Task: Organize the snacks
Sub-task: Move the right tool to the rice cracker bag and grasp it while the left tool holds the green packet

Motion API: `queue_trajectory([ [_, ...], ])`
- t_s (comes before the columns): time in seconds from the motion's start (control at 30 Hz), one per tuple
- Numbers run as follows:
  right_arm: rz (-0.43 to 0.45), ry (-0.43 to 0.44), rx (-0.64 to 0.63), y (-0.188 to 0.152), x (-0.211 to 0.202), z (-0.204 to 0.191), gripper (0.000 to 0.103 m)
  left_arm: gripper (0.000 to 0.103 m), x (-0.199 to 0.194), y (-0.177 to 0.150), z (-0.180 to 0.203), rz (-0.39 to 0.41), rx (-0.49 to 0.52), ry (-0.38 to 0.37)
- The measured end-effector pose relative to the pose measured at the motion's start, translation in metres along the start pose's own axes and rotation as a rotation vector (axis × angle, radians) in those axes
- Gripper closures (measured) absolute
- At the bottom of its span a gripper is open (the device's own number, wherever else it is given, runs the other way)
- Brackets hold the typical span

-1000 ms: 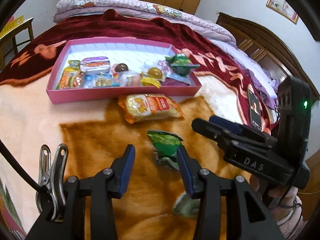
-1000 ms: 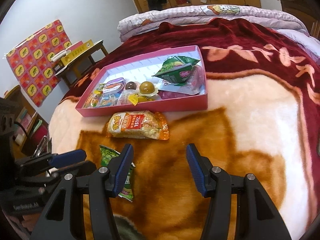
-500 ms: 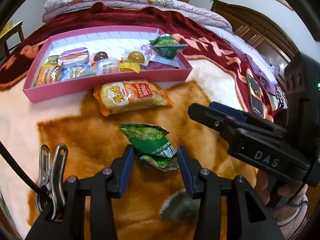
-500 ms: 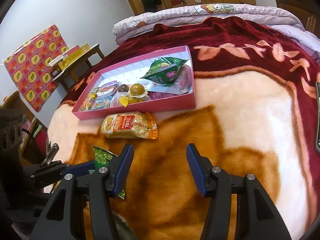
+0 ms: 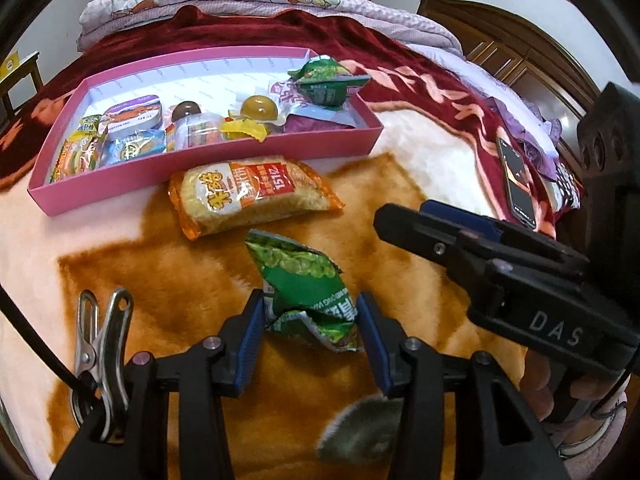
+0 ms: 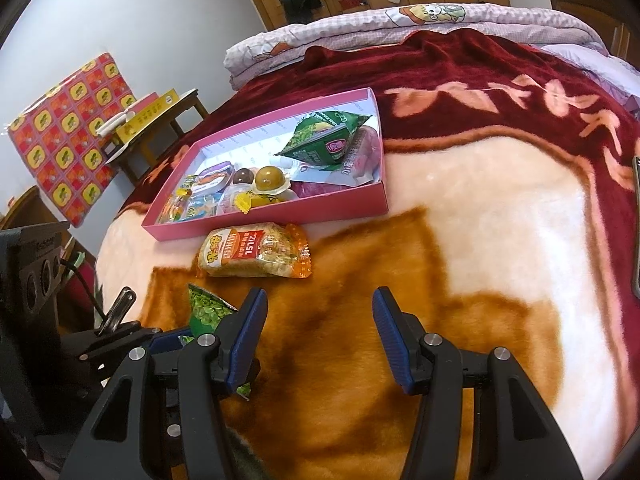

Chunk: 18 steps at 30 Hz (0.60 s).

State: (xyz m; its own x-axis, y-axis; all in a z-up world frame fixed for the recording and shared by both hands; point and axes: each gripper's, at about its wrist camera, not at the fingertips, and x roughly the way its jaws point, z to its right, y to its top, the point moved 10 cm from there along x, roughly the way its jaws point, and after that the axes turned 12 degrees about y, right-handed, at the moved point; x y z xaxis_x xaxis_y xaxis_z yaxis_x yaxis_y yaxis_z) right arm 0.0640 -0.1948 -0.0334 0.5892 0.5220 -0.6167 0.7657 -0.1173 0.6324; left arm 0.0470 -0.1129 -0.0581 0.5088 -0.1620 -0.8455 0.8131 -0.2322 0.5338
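On the bed, the left gripper [image 5: 310,330] is lowered over a green snack packet [image 5: 308,292] that lies on the orange part of the blanket [image 5: 420,152]. The crumpled lower end of the packet sits between the blue pads, and I cannot tell if they already press it. The right gripper [image 6: 318,338] hangs just beside — its jaws stand apart, with only blanket between them. An orange rice-cracker bag [image 5: 250,196] lies near the pink tray [image 5: 200,166], which holds other snacks.
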Motion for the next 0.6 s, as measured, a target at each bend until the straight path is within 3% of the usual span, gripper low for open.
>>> queue_trajectory([
  [0.23, -0.004, 0.005, -0.002, -0.001, 0.001, -0.001, 0.046, 0.057, -0.006, 0.001, -0.009, 0.028, -0.019, -0.005],
  [0.6, -0.035, 0.028, -0.053, 0.0, 0.017, -0.017, 0.046, 0.057, -0.019, 0.008, -0.063, 0.079, -0.107, 0.113],
])
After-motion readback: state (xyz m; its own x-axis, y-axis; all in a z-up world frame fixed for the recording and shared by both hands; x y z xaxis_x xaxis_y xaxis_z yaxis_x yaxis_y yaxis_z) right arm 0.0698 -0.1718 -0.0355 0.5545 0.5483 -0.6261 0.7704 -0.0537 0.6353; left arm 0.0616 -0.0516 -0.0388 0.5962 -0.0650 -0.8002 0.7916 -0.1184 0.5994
